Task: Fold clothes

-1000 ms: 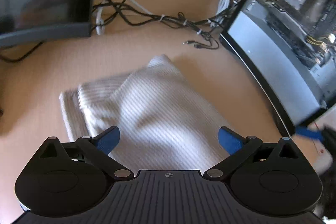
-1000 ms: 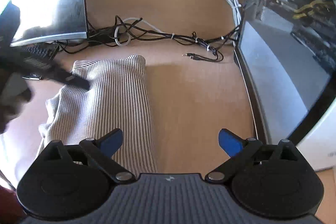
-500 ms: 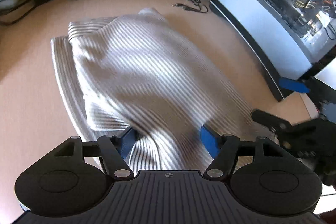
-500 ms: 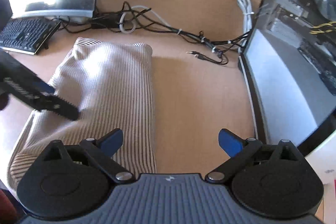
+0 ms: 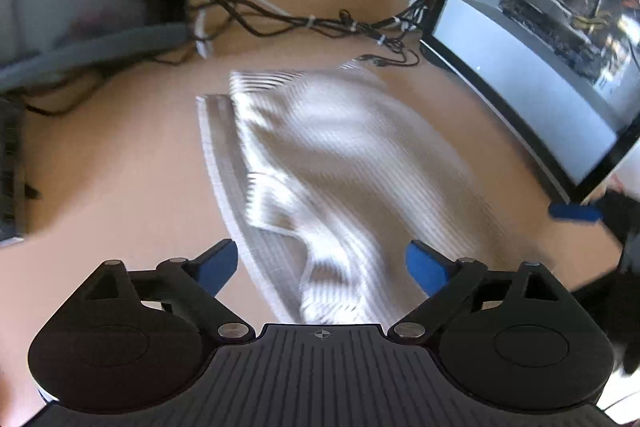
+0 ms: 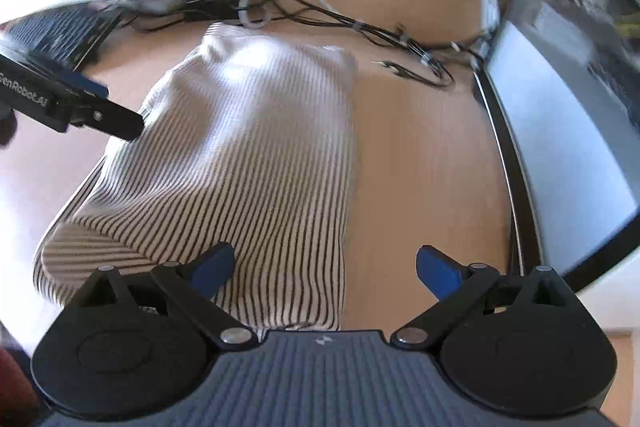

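Since the earlier frame the left claw [image 5: 322,267] has reopened, jaws widening over the striped garment [image 6: 248,163] folded on the worktop [image 6: 420,187]. Right claw [image 6: 325,269] apart, empty. Soft, light knit; grip layered near hem.

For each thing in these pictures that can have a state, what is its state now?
Striped garment: folded, lying on the desk.
Left gripper: jaws opening, wide apart above the garment's near edge, not pressing it.
Right gripper: open, holding nothing.
Monitor: switched on.
Cables: tangled, behind the garment.
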Action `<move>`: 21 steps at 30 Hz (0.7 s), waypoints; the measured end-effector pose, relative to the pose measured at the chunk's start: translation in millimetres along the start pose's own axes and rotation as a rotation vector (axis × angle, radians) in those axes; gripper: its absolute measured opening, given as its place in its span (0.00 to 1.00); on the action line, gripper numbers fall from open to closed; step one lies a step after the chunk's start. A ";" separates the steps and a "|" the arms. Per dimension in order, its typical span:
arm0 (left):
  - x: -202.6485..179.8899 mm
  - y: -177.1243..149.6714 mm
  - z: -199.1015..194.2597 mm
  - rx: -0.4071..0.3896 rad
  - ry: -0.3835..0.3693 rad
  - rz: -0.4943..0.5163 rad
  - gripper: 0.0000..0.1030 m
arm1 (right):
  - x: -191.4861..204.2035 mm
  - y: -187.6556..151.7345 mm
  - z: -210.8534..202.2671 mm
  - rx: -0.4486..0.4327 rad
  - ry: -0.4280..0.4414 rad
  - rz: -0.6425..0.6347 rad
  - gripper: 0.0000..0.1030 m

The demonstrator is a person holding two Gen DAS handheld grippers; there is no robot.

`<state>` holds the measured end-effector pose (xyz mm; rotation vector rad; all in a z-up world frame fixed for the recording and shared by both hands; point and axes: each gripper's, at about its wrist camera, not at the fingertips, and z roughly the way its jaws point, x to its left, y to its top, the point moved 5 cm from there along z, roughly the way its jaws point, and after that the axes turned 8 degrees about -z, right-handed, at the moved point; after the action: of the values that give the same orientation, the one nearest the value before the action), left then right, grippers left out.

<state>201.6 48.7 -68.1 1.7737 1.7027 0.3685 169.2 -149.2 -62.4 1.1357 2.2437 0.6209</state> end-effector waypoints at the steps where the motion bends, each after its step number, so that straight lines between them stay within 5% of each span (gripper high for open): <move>1: 3.9 -2.2 -5.2 -0.010 0.015 0.013 0.93 | 3.8 4.4 -6.2 -0.029 -0.008 -0.048 0.95; 3: 11.8 -6.4 -15.1 -0.024 0.035 0.021 0.94 | 11.9 13.5 -19.6 -0.091 -0.012 -0.138 0.95; 6: 24.0 -13.1 -27.3 -0.032 0.053 0.006 0.96 | 30.7 26.9 -42.9 -0.190 0.094 -0.219 0.84; 8: 29.7 -16.9 -30.1 -0.026 0.063 -0.011 0.96 | 49.0 29.9 -48.1 -0.200 0.185 -0.299 0.67; 14: 32.0 -23.8 -36.3 -0.024 0.074 -0.004 0.97 | 98.0 11.3 -37.6 -0.130 0.320 -0.520 0.66; 18: 32.3 -25.1 -37.1 -0.022 0.068 -0.006 0.98 | 112.0 0.9 -31.7 -0.115 0.311 -0.595 0.72; 21: 31.1 -25.8 -36.8 -0.019 0.061 -0.002 0.98 | 113.9 -0.8 -27.0 -0.107 0.268 -0.608 0.68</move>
<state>162.7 86.8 -63.3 1.7638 1.7367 0.4404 94.8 -59.4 -72.2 0.2876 2.5648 0.6458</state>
